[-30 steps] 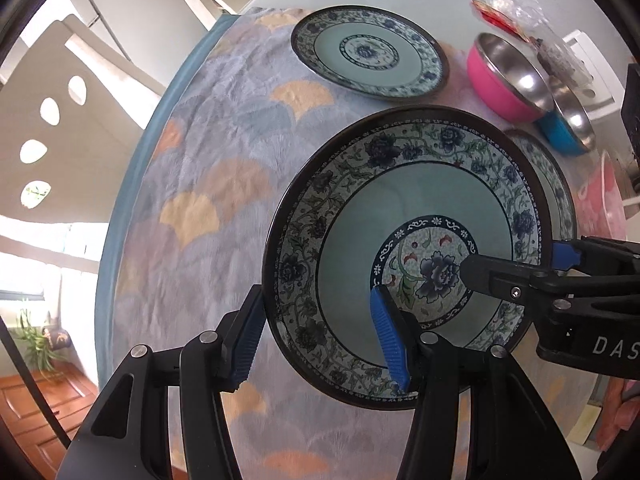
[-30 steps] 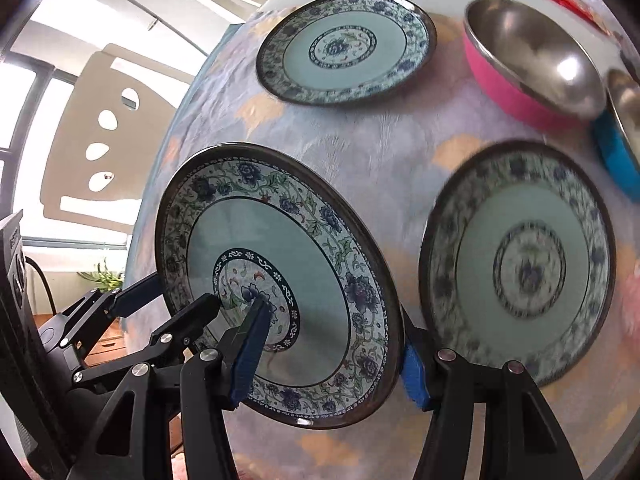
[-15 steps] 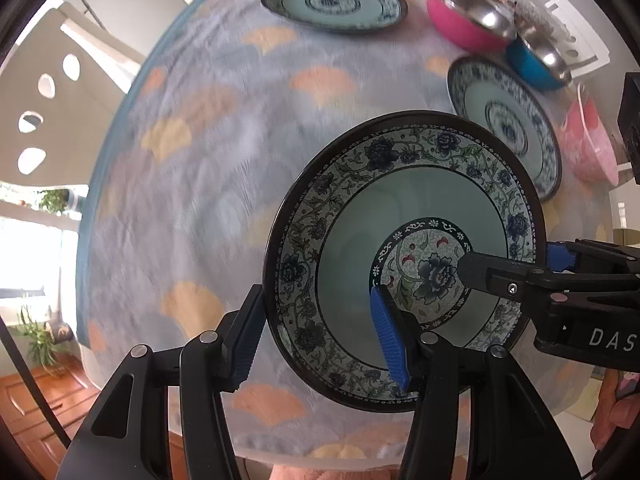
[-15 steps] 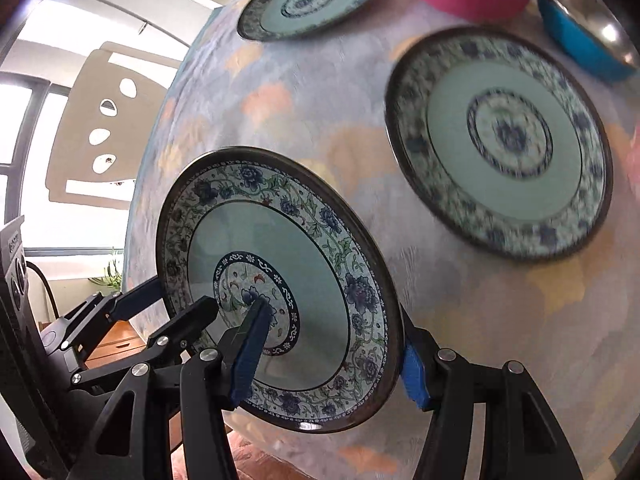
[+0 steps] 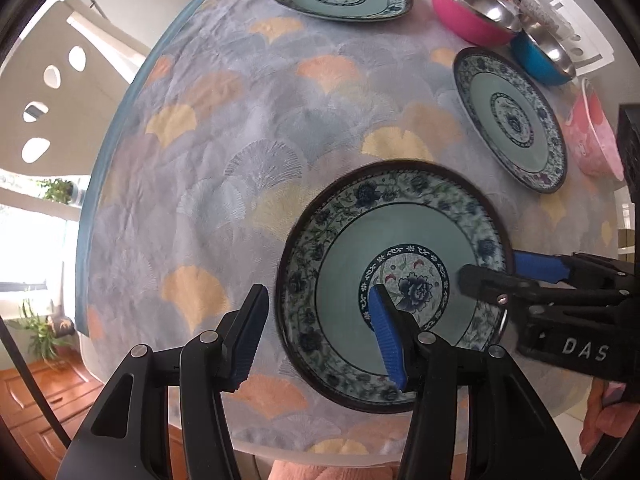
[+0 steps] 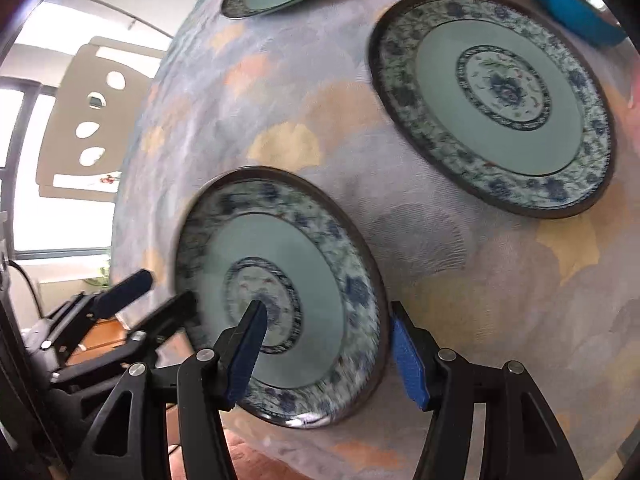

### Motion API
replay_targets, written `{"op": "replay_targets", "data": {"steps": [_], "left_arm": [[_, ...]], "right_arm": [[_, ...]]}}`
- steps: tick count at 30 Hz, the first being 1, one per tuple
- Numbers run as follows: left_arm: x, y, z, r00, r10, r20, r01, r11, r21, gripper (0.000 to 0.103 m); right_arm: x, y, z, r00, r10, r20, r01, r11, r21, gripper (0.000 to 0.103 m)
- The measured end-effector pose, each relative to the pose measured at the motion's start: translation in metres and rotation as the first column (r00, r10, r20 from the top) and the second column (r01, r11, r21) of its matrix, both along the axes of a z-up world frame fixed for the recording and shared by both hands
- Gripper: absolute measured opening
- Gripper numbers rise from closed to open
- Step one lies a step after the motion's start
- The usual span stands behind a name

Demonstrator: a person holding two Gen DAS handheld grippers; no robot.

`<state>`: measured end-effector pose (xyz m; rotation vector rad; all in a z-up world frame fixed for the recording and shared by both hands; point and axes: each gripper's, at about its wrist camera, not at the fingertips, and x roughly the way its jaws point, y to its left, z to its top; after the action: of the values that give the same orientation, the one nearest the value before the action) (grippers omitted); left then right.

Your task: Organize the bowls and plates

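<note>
Both grippers grip one floral plate (image 5: 396, 284) by opposite rim edges, low and right of centre in the left wrist view, over the near edge of the tabletop (image 5: 224, 152). The left gripper (image 5: 320, 340) has its fingers clamped across the plate's near rim; the right gripper (image 6: 324, 352) pinches the opposite rim the same way. If one hand dips or pulls sideways, the rim could slip from the pads, and the plate would likely chip on the tabletop or fall off its edge. A second plate (image 5: 512, 120) lies to the upper right, close enough to be knocked.
</note>
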<state>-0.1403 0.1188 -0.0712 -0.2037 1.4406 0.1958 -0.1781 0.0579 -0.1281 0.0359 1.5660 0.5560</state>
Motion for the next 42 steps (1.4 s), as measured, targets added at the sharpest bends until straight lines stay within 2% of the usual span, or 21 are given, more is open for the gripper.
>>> {"op": "replay_targets", "data": {"steps": [3, 6, 10, 14, 18, 25, 31, 38, 42], "left_arm": [[0.004, 0.009, -0.001, 1.000, 0.022, -0.010, -0.021, 1.000, 0.010, 0.051], [0.009, 0.022, 0.002, 0.999, 0.041, -0.013, -0.041, 0.999, 0.013, 0.051], [0.027, 0.029, 0.012, 0.999, 0.032, -0.009, -0.032, 0.999, 0.025, 0.051], [0.066, 0.028, 0.027, 1.000, -0.010, 0.014, 0.010, 1.000, 0.024, 0.051], [0.114, 0.016, 0.038, 0.996, -0.083, 0.042, 0.081, 0.996, 0.040, 0.057], [0.173, -0.037, 0.018, 0.980, -0.197, 0.014, 0.196, 0.980, 0.032, 0.057], [0.206, -0.063, -0.007, 0.966, -0.257, -0.018, 0.257, 0.966, 0.000, 0.057], [0.227, -0.077, -0.038, 0.952, -0.300, -0.062, 0.298, 0.954, -0.039, 0.058], [0.236, -0.079, -0.044, 0.950, -0.310, -0.046, 0.307, 0.949, -0.066, 0.059]], "right_arm": [[0.003, -0.009, 0.000, 1.000, -0.021, -0.016, 0.021, 0.999, 0.027, 0.059], [0.007, -0.024, 0.003, 0.999, -0.049, -0.001, 0.049, 0.999, 0.016, 0.059], [0.019, -0.059, 0.009, 0.990, -0.140, -0.001, 0.140, 0.990, 0.024, 0.059], [0.036, -0.083, 0.022, 0.977, -0.214, 0.025, 0.213, 0.977, 0.024, 0.059], [0.058, -0.112, 0.032, 0.951, -0.304, 0.061, 0.307, 0.951, -0.039, 0.060], [0.080, -0.136, 0.015, 0.908, -0.416, 0.054, 0.419, 0.904, -0.087, 0.060], [0.107, -0.139, 0.012, 0.883, -0.453, 0.122, 0.467, 0.874, -0.137, 0.060], [0.131, -0.135, -0.003, 0.886, -0.451, 0.110, 0.464, 0.871, -0.160, 0.060], [0.145, -0.134, -0.002, 0.882, -0.451, 0.133, 0.468, 0.870, -0.154, 0.062]]}}
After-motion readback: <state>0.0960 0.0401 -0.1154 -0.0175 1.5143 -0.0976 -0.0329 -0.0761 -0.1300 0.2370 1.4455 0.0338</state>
